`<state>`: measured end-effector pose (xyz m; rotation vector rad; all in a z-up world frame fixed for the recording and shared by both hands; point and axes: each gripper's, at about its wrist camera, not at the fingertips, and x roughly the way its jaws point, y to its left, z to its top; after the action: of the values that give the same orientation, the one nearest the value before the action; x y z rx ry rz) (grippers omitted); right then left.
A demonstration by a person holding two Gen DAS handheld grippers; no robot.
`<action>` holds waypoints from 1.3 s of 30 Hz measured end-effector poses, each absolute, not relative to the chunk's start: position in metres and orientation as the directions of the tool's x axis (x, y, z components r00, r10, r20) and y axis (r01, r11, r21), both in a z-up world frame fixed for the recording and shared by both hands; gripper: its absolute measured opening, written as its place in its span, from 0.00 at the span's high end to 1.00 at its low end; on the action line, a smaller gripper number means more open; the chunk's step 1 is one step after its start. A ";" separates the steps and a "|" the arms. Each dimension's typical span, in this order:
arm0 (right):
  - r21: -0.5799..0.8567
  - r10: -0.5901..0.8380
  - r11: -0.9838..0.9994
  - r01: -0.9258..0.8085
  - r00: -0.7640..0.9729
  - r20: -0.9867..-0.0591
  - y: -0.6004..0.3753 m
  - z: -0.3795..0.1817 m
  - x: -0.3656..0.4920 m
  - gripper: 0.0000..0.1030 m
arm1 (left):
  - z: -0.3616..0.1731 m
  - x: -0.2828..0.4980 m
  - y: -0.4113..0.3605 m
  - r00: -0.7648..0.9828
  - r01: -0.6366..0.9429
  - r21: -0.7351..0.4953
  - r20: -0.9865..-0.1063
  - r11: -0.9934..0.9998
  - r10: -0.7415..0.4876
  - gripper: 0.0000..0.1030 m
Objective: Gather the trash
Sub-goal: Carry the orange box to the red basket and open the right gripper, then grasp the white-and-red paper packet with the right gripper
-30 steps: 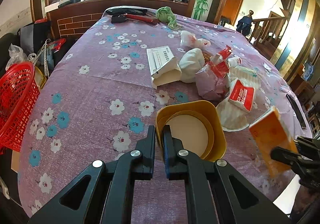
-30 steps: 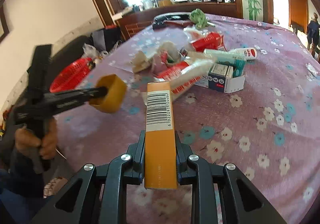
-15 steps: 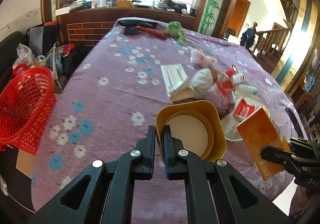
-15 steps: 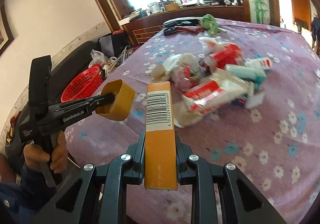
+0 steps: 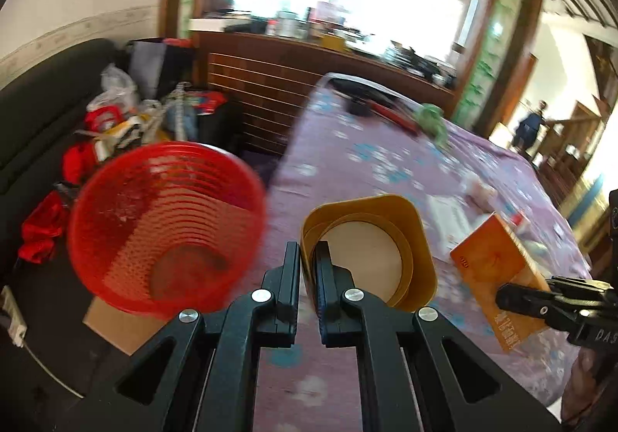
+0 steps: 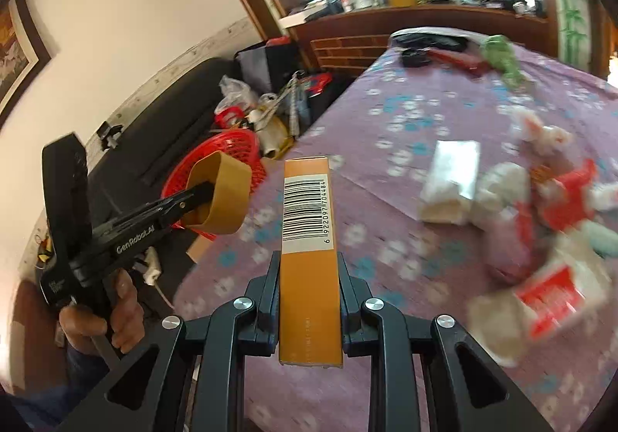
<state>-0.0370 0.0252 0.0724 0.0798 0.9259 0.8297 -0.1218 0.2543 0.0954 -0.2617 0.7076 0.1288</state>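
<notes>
My left gripper (image 5: 307,258) is shut on the rim of a yellow paper cup (image 5: 370,250) and holds it in the air over the table's left edge, just right of a red mesh basket (image 5: 162,231) on the floor. The cup (image 6: 220,196) and basket (image 6: 231,146) also show in the right wrist view. My right gripper (image 6: 309,277) is shut on an orange carton (image 6: 309,239) with a barcode, held upright above the table; the carton also shows in the left wrist view (image 5: 498,273).
A pile of wrappers, white bags and cartons (image 6: 540,208) lies on the purple flowered tablecloth (image 6: 405,115). A black-and-red tool (image 6: 444,53) and a green cloth (image 6: 502,57) lie at the far end. Bags and clutter (image 5: 127,123) sit on the dark sofa beside the basket.
Both grippers have swung left towards the basket, carrying the cup and the carton. The basket now fills more of the left wrist view, and the trash pile has slid to the right.
</notes>
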 end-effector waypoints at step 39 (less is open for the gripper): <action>0.452 0.697 0.671 -0.588 0.292 -0.655 0.100 0.072 -0.007 0.49 | 0.094 -0.104 0.315 0.738 -0.248 -0.185 -0.672 0.951 0.062 0.52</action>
<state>-0.0072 0.1003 0.0718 0.1331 0.9422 0.8599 -0.1043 0.3150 0.0937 -0.2713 0.7230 0.1720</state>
